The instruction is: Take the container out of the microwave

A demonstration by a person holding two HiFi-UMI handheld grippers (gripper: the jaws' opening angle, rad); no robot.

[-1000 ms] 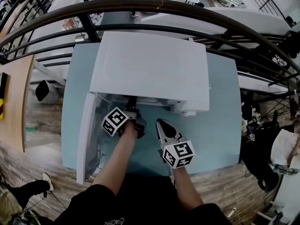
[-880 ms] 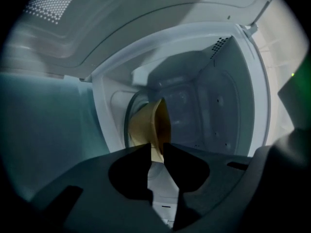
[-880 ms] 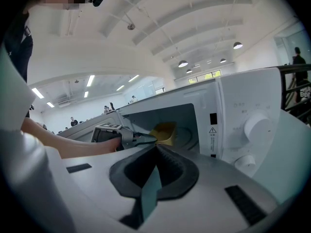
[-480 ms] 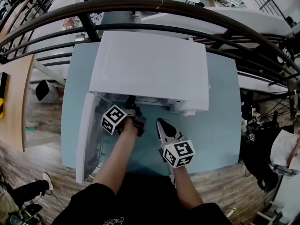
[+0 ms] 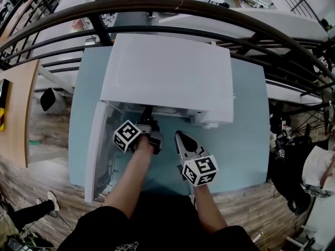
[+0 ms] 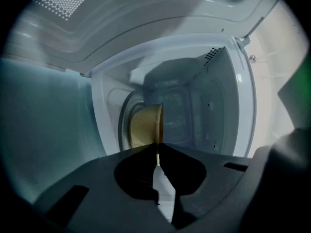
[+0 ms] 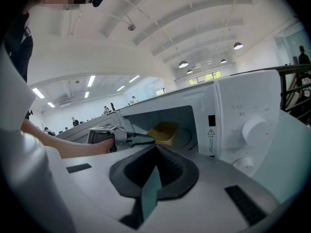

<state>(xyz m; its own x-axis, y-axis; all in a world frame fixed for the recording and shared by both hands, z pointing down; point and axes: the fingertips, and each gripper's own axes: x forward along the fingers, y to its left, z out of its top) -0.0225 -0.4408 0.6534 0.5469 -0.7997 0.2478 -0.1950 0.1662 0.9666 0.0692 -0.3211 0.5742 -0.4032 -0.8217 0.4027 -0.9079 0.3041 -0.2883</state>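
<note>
A white microwave stands on a light-blue table with its door swung open to the left. Inside its cavity sits a yellow container by the glass turntable. My left gripper reaches into the opening, turned on its side, jaws shut on the container's rim. The right gripper view shows the same: the left gripper pinching the yellow container in the microwave opening. My right gripper hovers in front of the microwave, shut and holding nothing; in the head view the right gripper is right of the left gripper.
The microwave's dials are on its right side. A dark metal railing curves behind the table. A wooden bench stands at the left, and wooden floor lies round the table's front edge.
Almost nothing: my left gripper has only wavered slightly at the microwave's mouth, still on the rim. The right gripper holds still.
</note>
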